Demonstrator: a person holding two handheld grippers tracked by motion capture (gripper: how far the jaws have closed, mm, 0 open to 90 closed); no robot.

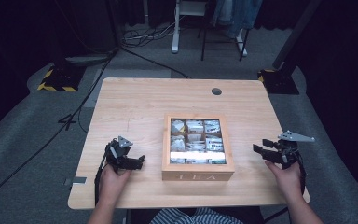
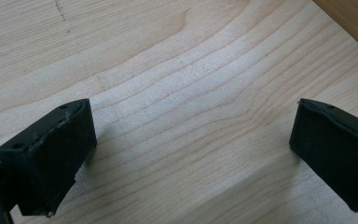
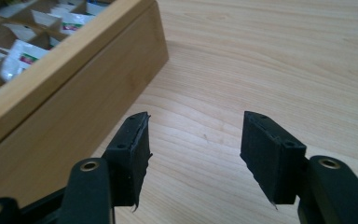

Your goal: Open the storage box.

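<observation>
A wooden tea box [image 1: 198, 175] marked TEA stands at the front middle of the table, its compartments filled with white tea bags [image 1: 196, 140]. My left gripper [image 1: 137, 162] rests on the tabletop left of the box, open, with only bare wood between its jaws [image 2: 191, 149]. My right gripper [image 1: 259, 152] hovers right of the box, open and holding nothing. In the right gripper view the box's side wall [image 3: 74, 107] sits just to the left of the jaws, and tea bags [image 3: 21, 56] show inside.
The light wooden table [image 1: 135, 102] has a round cable hole [image 1: 216, 91] at the back right. Cables, stand bases and a desk's legs lie on the grey floor beyond the table. Bare tabletop stretches behind and beside the box.
</observation>
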